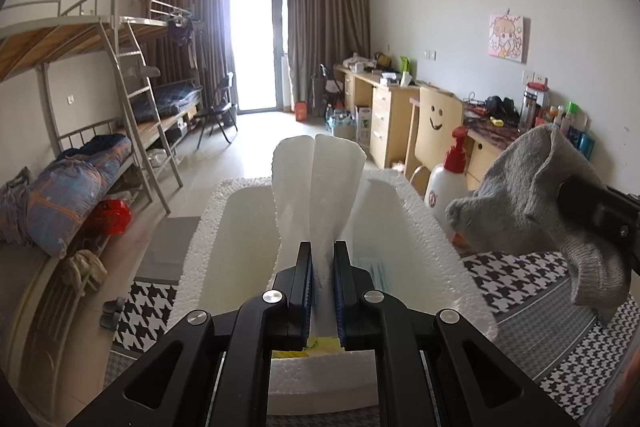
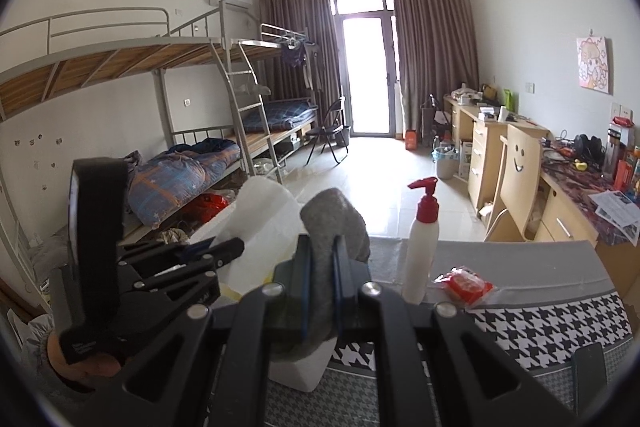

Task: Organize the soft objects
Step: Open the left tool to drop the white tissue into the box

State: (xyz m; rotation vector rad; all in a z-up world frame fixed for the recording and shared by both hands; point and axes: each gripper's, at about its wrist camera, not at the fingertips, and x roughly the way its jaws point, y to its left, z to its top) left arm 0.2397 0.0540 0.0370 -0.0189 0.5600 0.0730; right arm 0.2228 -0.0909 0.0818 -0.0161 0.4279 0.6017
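Styrofoam box loading: both hand-held grippers carry soft items.
Left hand-held gripper [image 1: 323, 259] pinches white folded tissue [image 1: 318, 179] above white styrofoam box [image 1: 424, 243]; right hand-held gripper [image 2: 320, 259] pinches grey knitted sock [image 2: 336, 223]. Lower each inside before releasing.

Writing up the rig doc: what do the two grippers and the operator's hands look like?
Both the left gripper and the right gripper are matte black, with angular slotted linkage arms, round silver pivot bolts and blue-lined finger pads. In the right wrist view, a bare left hand with a grey cuff shows. No cables visible.
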